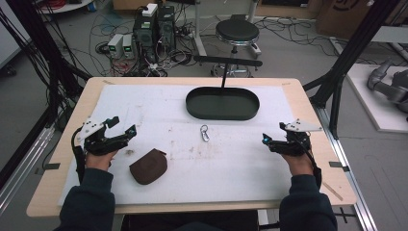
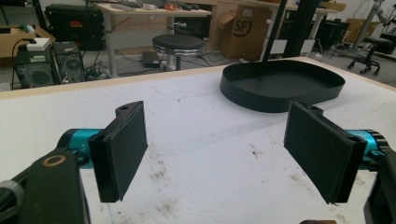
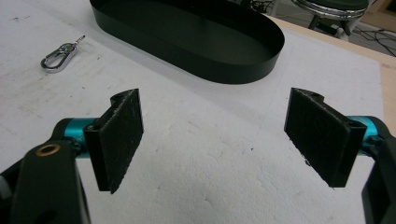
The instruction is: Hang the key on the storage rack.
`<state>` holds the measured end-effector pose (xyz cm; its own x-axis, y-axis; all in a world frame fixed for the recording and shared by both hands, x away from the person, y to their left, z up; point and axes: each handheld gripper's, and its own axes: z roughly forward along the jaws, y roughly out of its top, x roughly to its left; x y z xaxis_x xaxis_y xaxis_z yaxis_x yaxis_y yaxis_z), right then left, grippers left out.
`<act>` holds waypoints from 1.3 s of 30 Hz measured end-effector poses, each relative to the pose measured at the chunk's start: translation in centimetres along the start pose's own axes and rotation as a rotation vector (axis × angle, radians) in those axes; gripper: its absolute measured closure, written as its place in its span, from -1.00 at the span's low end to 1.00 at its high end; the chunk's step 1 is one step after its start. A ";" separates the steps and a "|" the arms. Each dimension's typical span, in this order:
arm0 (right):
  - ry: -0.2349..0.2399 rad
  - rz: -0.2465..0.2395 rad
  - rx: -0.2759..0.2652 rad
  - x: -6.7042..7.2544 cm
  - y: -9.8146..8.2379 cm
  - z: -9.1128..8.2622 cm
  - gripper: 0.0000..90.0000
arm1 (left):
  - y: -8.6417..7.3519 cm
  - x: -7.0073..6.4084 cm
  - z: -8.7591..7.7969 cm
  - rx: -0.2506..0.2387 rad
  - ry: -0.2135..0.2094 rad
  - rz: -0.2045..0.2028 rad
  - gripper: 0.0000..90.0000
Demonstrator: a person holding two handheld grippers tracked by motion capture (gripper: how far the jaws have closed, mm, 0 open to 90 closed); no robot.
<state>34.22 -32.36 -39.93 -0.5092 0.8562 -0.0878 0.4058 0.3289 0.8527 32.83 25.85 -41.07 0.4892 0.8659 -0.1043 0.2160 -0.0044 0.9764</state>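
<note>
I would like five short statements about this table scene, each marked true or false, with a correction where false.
1. The black oval metal tray has nothing inside it. True.
2. The small silver metal carabiner clip lies inside the tray. False: it lies on the white foam mat, in front of the tray.
3. The left gripper holds the brown leather pouch. False: its jaws are open with nothing between them, and the pouch lies on the mat beside it.
4. The right gripper has its jaws open. True.
5. The pouch lies nearer to the right gripper than to the left one. False: it lies nearer to the left gripper.
</note>
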 end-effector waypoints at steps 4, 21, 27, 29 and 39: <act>0.006 0.017 -0.002 -0.2 0.1 0.4 -0.56 | 0.0 0.0 0.0 0.003 0.007 0.014 -0.52; 0.054 -0.025 -0.023 1.7 0.8 0.9 -0.56 | -0.2 0.1 -0.2 -0.005 0.018 -0.003 -0.52; 0.107 -0.055 -0.056 3.4 2.2 1.7 -0.56 | -0.4 -0.1 -0.4 0.007 0.015 0.012 -0.50; 0.120 -0.058 -0.066 4.2 2.8 2.1 -0.56 | -0.5 0.0 -0.5 0.007 0.016 0.010 -0.50; 0.191 -0.037 -0.075 5.9 5.4 5.3 -0.39 | -0.7 0.3 -0.6 0.010 0.014 0.014 -0.50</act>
<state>37.41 -23.39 -38.57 -0.6600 0.7508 -0.0269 0.3299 0.3219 0.8875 32.36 26.43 -41.71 0.4799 0.8729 -0.0882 0.2178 -0.0212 0.9758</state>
